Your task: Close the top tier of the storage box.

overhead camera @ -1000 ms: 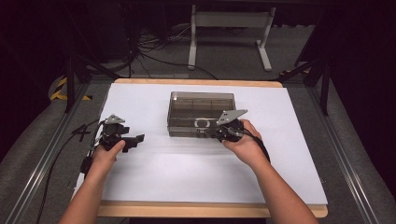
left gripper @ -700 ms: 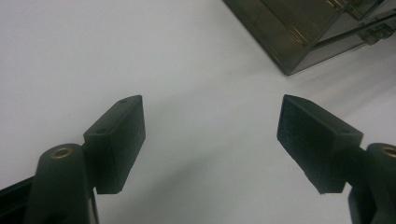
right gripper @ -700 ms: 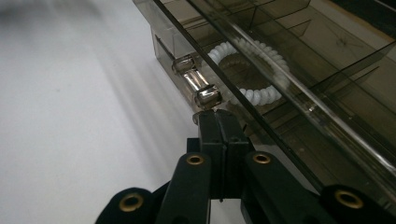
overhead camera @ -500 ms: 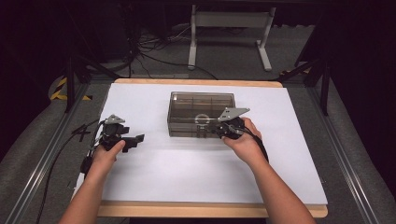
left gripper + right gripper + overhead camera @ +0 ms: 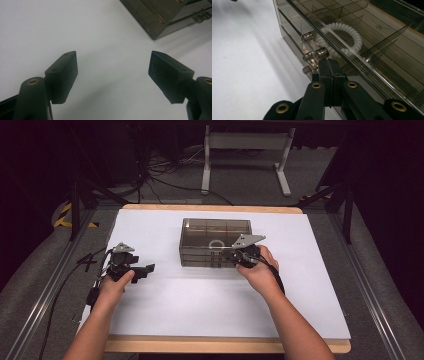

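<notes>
My right tongs [image 5: 329, 65] are together at a drawer knob [image 5: 321, 52] of the box [image 5: 215, 242] near the surface's far edge. Left tongs [image 5: 112, 77] stand apart, idle. Tugging now, I'd likely drag the whole unbraced box or slip off.

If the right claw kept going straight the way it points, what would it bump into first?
Most likely the smoky clear drawer box. The shut right claw sits right at its front, beside the small clear drawer handles, so probably one of those, though depth is hard to judge.
</notes>
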The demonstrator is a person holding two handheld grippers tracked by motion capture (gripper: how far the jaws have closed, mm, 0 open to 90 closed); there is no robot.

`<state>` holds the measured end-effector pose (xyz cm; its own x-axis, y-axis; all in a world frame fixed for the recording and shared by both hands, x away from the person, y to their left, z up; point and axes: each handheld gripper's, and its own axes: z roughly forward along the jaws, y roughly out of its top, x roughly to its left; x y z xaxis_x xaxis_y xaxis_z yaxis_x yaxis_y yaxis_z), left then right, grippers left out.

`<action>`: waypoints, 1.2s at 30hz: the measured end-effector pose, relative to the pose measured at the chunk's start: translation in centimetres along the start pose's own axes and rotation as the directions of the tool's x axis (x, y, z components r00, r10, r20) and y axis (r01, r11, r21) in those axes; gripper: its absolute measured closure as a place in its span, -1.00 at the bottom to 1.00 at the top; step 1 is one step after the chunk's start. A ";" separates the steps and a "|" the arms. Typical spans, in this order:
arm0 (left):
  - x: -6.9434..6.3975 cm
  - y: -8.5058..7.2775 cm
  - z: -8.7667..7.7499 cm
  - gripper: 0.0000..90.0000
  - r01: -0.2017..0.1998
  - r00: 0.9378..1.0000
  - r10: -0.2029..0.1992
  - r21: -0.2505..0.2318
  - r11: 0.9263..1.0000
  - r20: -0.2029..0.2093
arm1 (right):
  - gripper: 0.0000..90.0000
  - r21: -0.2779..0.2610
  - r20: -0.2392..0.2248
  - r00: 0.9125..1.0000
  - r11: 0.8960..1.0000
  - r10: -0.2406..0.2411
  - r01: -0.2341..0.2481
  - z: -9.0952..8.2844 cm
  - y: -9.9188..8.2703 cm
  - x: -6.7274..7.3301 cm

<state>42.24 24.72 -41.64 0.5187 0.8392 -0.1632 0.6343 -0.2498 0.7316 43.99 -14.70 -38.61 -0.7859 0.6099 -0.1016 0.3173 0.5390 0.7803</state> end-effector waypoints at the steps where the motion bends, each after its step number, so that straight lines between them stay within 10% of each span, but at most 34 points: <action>1: 0.0 0.0 0.0 -0.46 -0.001 1.000 0.001 0.001 1.000 0.000 | 1.00 0.000 0.000 1.000 1.000 0.001 -0.001 0.0 0.0 0.0; 18: -0.2 0.1 0.0 -0.46 -0.004 1.000 0.004 -0.003 1.000 0.011 | 1.00 0.013 0.053 0.997 0.998 -0.056 0.056 -1.3 0.2 0.9; 36: -0.2 -0.7 -0.6 -0.46 -0.001 1.000 0.001 -0.001 1.000 0.000 | 0.25 -0.191 0.082 0.996 0.981 -0.029 0.045 -6.6 -2.3 0.9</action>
<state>41.34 25.07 -41.72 0.5192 0.8391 -0.1624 0.6330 -0.2499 0.7327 39.05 -19.17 -36.41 -0.7487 0.6395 -0.1747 0.1750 0.4448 0.8784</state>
